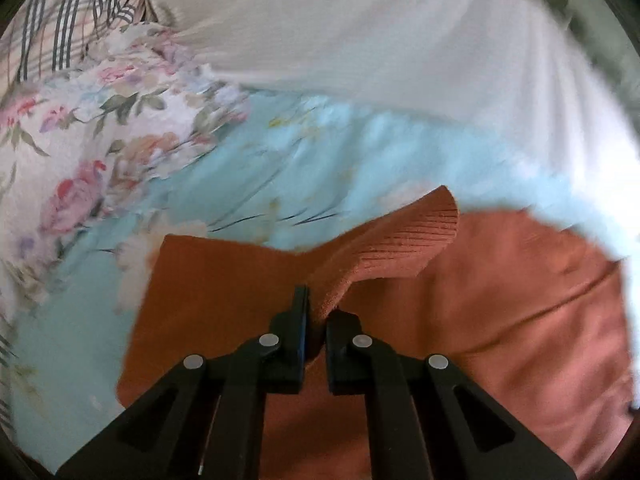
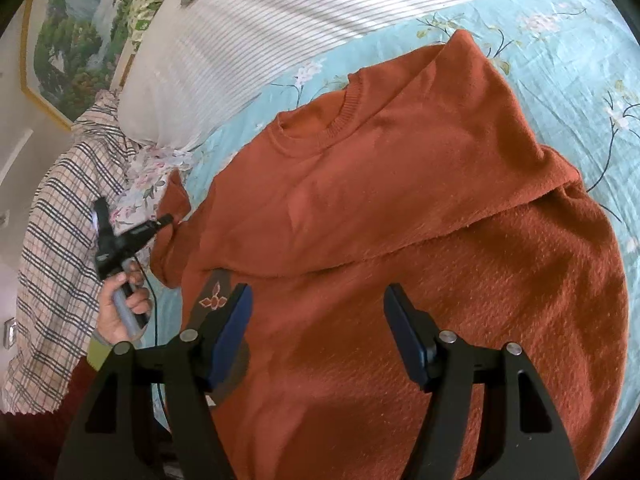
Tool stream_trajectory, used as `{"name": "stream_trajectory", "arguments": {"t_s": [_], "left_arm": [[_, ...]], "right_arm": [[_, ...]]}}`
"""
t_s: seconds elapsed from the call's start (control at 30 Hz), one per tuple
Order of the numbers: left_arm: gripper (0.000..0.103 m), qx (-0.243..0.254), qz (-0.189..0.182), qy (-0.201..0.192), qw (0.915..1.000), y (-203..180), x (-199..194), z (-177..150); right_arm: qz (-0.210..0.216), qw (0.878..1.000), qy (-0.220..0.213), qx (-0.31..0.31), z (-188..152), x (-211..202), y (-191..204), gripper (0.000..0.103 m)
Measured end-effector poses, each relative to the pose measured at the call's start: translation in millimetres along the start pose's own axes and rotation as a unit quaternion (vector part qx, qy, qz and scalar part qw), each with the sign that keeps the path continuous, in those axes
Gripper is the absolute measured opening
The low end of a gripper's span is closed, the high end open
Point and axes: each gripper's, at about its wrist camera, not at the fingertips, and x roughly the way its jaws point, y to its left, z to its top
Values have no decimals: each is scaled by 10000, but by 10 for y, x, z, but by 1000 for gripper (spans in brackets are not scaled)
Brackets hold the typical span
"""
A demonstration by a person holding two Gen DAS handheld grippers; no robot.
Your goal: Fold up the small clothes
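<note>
while the orange sweater [image 2: 400, 240] lies mostly flat on the blue floral bedsheet [image 2: 560, 40], i judge the fold barely begun: one sleeve lies across its chest. left of the sweater, my left gripper [image 1: 318, 316] pinches the other sleeve's cuff [image 1: 400, 240]. over its hem, my right gripper [image 2: 318, 336] stands wide, empty. i see no containers.

You have no readable text, brand, number or sign in either view. The only mark is a small leaf-shaped emblem on a brown patch [image 2: 215, 298] on the orange sweater [image 2: 400, 208], just beside your right gripper's left finger; it carries no letters.
</note>
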Motion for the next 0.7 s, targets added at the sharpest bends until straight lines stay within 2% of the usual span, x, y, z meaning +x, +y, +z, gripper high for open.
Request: {"name": "stream_trajectory", "arguments": {"t_s": [0.13, 0.23, 0.33, 0.47, 0.53, 0.7], "left_arm": [[5, -82, -1117, -231, 9934, -450, -438, 5], [5, 58, -1750, -266, 9842, -870, -608, -39], [5, 274, -2323, -100, 9722, -1384, -658, -128], [5, 627, -2693, 152, 9609, -1995, -511, -308], [5, 734, -2839, 469, 9549, -2290, -295, -409], [6, 947, -2794, 978, 9505, -2712, 188, -630]], "right_arm": [[-25, 9999, -132, 99, -33, -85, -55, 69], [-49, 9996, -223, 185, -43, -169, -127, 69], [-97, 9992, -316, 228, -48, -268, -197, 69], [-169, 9983, -442, 346, -56, -389, -306, 69], [-188, 9980, -460, 399, -57, -419, -357, 69], [-234, 9976, -471, 455, -58, -440, -440, 69]]}}
